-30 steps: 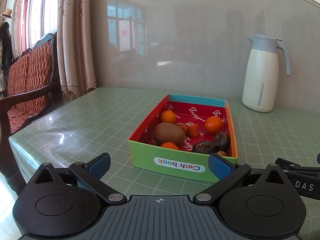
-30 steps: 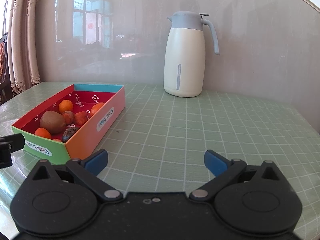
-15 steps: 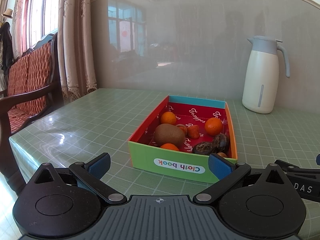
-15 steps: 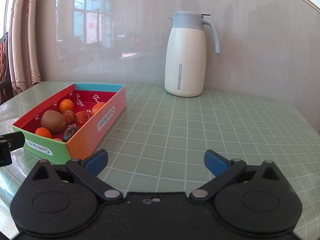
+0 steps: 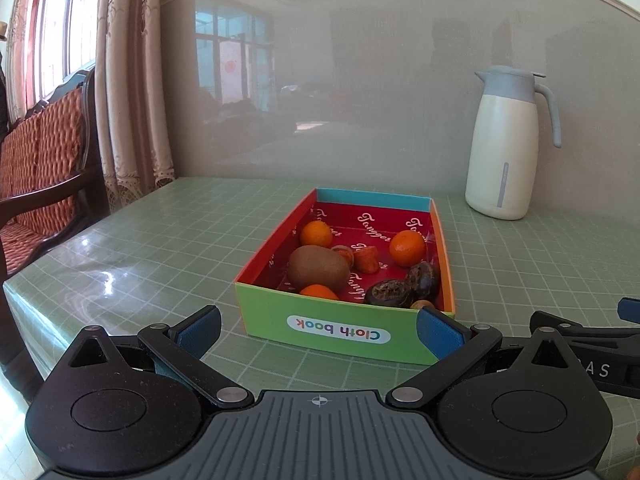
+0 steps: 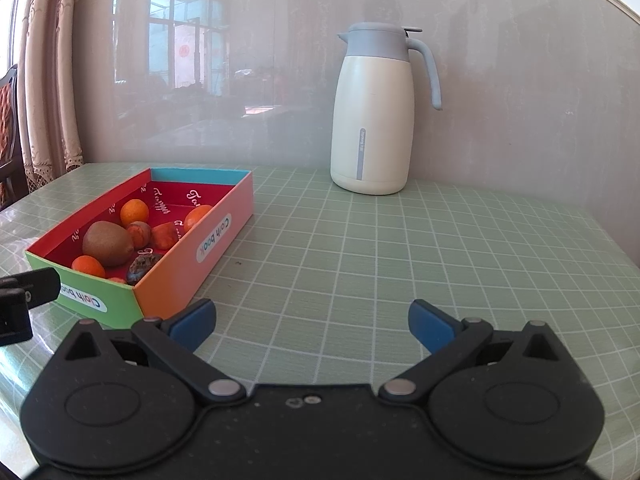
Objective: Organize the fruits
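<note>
A colourful cardboard box (image 5: pixel 336 330) (image 6: pixel 218 236) marked "Cloth book" sits on the green checked table. Inside lie a brown kiwi (image 5: pixel 318 267) (image 6: pixel 107 243), several small oranges (image 5: pixel 407 248) (image 6: pixel 134 212), reddish fruits (image 5: pixel 367 260) and dark wrinkled fruits (image 5: pixel 390 294) (image 6: pixel 143 266). My left gripper (image 5: pixel 318 330) is open just in front of the box's green end, with nothing between its fingers. My right gripper (image 6: pixel 312 320) is open over bare table to the right of the box. Part of the right gripper (image 5: pixel 580 344) shows at the left wrist view's right edge.
A cream thermos jug (image 5: pixel 506 148) (image 6: pixel 374 112) with a grey lid stands at the back by the wall. A wooden chair with red cushions (image 5: pixel 36 168) stands left of the table, beside curtains (image 5: pixel 132 92). The table's left edge (image 5: pixel 24 292) is near.
Both views have shifted only slightly; the box and jug sit a little lower in the left wrist view. Both grippers remain open.
</note>
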Motion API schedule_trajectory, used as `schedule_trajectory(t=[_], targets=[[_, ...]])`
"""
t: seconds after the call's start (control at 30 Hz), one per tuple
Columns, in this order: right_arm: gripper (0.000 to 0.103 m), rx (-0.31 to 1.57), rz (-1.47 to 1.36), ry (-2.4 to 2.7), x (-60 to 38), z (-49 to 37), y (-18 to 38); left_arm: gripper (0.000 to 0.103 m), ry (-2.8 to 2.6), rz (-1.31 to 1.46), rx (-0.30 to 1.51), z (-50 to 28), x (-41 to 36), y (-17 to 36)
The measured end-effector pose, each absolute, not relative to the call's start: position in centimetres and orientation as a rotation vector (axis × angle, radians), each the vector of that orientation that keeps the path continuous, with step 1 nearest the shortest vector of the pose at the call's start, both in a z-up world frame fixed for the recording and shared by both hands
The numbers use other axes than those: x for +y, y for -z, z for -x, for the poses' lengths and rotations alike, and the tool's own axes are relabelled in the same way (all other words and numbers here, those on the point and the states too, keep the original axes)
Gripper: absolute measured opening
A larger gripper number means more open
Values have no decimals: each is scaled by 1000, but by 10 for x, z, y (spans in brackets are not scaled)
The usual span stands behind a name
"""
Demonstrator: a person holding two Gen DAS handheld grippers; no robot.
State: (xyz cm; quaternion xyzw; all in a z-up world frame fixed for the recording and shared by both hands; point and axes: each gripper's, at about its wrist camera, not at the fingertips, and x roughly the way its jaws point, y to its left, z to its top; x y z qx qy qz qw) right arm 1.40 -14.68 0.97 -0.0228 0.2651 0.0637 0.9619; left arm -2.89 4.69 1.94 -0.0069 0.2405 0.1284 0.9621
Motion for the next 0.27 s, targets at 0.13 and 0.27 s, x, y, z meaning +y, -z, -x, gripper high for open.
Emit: schedule_trajectory(t=[0.13,0.27], targets=[[103,534,48,-131,-147,-14,-10,103,-224,27,461,32,46,-20],[103,533,51,-132,-147,-14,-11,103,-232,26,455,33,46,-21]])
